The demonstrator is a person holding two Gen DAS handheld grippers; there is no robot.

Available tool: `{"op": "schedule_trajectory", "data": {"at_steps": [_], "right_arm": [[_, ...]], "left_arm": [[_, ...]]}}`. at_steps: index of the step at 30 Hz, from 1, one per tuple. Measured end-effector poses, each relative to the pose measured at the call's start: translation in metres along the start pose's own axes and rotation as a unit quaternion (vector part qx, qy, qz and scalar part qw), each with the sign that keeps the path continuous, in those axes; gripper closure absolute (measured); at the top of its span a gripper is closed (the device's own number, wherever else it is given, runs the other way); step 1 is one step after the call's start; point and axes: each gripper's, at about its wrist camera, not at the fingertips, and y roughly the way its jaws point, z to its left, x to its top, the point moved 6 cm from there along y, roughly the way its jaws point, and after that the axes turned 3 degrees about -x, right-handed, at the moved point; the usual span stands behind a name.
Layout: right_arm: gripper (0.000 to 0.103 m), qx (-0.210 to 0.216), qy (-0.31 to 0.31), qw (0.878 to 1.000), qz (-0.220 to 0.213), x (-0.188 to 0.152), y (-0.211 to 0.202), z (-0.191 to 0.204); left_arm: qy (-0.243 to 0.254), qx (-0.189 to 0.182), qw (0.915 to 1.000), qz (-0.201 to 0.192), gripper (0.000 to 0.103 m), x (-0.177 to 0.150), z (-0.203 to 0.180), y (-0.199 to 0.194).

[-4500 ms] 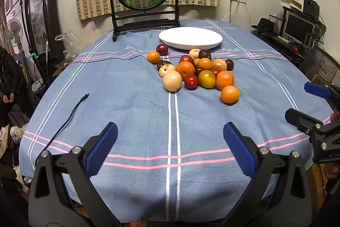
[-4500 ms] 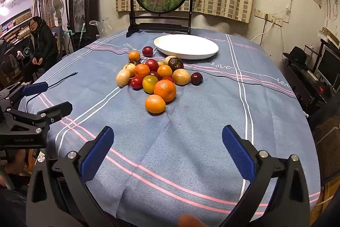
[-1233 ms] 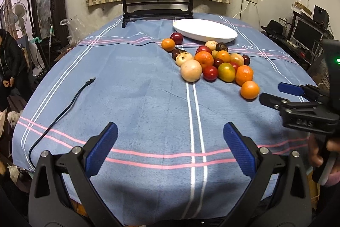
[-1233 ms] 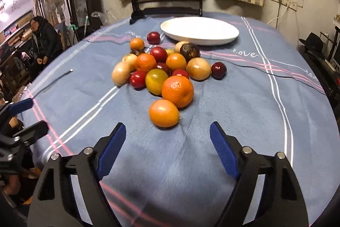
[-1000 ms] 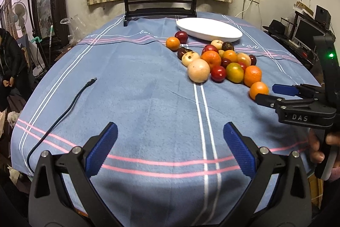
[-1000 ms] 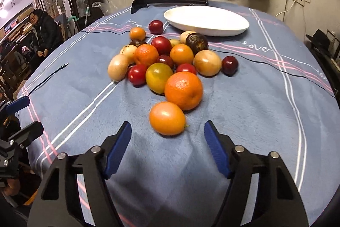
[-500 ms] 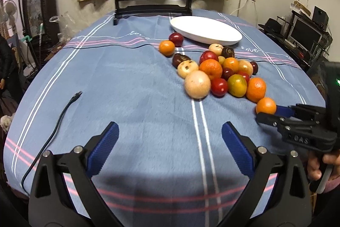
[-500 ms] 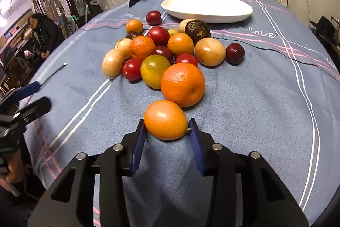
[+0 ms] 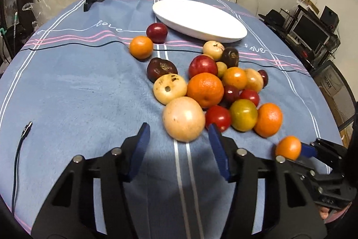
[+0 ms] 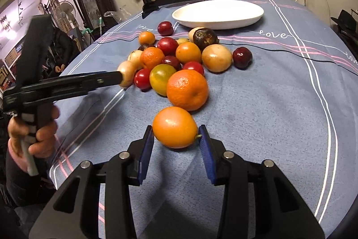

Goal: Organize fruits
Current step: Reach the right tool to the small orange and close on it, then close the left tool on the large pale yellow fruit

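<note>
Right gripper (image 10: 176, 138): blue pads closed on the small orange (image 10: 175, 127), one pad on each side; orange sits on the cloth (image 10: 268, 104), nearest fruit of the pile. Same grip seen from the left wrist view at the lower right edge.
Left gripper (image 9: 177, 133): jaws have just been closing, not yet gripping; pads stand either side of the near edge of the pale round fruit (image 9: 184, 119), no pad contact visible. Fruit lies just ahead of the fingertips, only partly between them.
Pale fruit: front left of the pile, touching a red tomato (image 9: 218, 118) on its right and a spotted pale fruit (image 9: 169, 88) behind.
Pile: big orange (image 10: 187, 90) just behind the gripped one; green-yellow tomato (image 10: 161, 76) beside it; further oranges, red and dark fruits packed together behind. One orange (image 9: 141, 47) and one dark red fruit (image 9: 157, 32) sit slightly apart at the far left.
Plate (image 9: 199, 21): white, oval, beyond the pile, no fruit on it.
Hand (image 10: 33, 133): person's left hand wrapped around the left gripper's handle, seen at left in the right wrist view.
Cable (image 9: 20, 147): black, on the cloth at the near left, well apart from the fruit.
</note>
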Motion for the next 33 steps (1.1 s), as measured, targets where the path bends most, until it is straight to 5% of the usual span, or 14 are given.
{"op": "schedule_trajectory", "data": {"at_steps": [21,33], "right_arm": [[0.062,-0.011,-0.006,1.000,0.010,0.001,0.003,0.002],[0.062,-0.011,-0.011,1.000,0.011,0.002,0.004,0.004]], "left_arm": [[-0.028,-0.044,0.9985,0.019,0.057,0.007,0.004,0.027],[-0.023,-0.033,0.9992,-0.002,0.058,-0.001,0.001,0.006]]}}
